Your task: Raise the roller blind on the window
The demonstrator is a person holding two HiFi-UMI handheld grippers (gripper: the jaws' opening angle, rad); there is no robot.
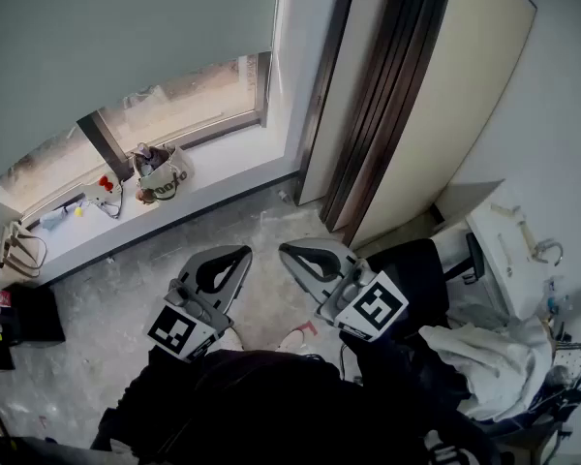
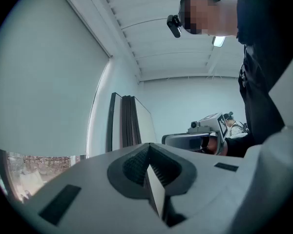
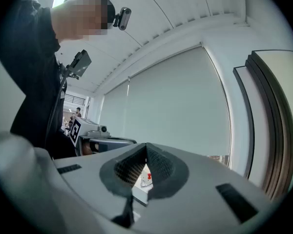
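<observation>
Head view: the smooth pale roller blind (image 1: 126,37) at eleven o'clock covers most of the window (image 1: 189,100), with a soft bag (image 1: 163,175) on the white sill (image 1: 230,161) below, dark-edged flat panels (image 1: 392,95) at one o'clock, and the left gripper (image 1: 240,252) and right gripper (image 1: 287,251) both pressed together, empty.

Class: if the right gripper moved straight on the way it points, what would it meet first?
Probably the roller blind, near its lower edge; the way to it looks free, though depth is unclear.
</observation>
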